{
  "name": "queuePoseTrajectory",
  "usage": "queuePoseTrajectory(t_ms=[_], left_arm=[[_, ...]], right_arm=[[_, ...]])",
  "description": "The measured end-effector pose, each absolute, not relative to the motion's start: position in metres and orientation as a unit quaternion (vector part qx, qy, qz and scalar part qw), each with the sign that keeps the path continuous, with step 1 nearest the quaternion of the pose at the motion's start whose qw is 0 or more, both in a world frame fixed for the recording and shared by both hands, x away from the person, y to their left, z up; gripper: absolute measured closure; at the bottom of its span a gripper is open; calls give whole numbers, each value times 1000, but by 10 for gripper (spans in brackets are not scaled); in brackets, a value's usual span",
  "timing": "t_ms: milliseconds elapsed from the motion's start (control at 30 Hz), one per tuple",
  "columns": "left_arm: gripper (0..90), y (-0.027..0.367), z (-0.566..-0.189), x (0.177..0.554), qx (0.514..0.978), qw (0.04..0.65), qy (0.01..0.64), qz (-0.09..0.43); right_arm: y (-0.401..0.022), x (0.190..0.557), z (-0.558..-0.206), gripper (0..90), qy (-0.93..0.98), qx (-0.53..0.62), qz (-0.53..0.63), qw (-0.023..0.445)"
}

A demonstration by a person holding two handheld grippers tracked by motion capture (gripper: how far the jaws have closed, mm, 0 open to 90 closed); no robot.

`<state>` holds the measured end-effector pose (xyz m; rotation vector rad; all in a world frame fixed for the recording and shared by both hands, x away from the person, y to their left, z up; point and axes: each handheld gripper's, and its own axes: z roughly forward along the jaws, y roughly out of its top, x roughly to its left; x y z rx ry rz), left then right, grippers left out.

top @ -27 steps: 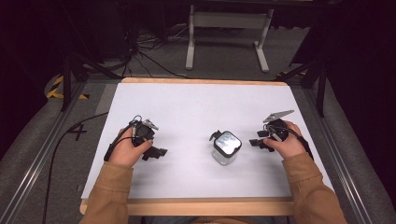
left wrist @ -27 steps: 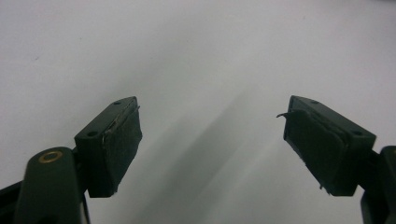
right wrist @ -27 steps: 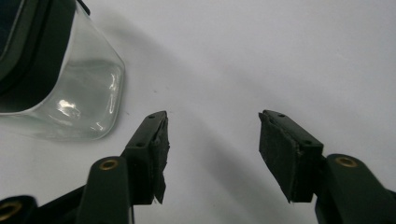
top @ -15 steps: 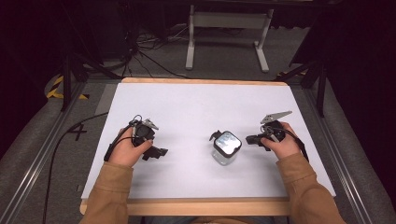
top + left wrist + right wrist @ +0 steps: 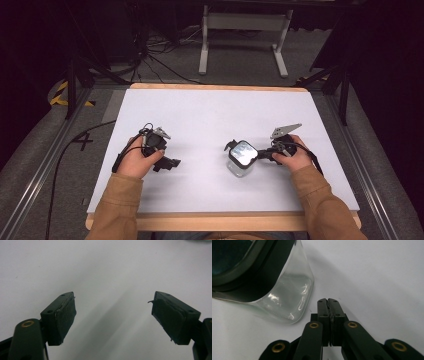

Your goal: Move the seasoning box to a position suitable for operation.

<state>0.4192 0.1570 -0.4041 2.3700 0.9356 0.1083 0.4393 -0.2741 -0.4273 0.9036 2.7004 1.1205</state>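
Over a white bench (image 5: 210, 120) edged in pale wood, the high view shows grey carpet, black cables and a white metal stand (image 5: 243, 35) behind. A "4" (image 5: 84, 141) is marked on the floor at left. A clear glass jar (image 5: 241, 159) with a dark-rimmed lid stands right of centre, the right tongs (image 5: 261, 154) just beside it; the left tongs (image 5: 171, 163) sit well apart. Left gripper view: tongs (image 5: 113, 318) spread over bare white surface. Right gripper view: tongs (image 5: 328, 302) pressed together, empty, beside the jar (image 5: 287, 293).
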Motion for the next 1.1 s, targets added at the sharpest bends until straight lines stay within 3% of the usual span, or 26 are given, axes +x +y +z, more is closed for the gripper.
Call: queuePoseTrajectory(t_ms=[1100], left_arm=[[197, 149, -402, 423, 894, 294, 337, 39]], right_arm=[[-247, 417, -416, 897, 913, 237, 331, 11]])
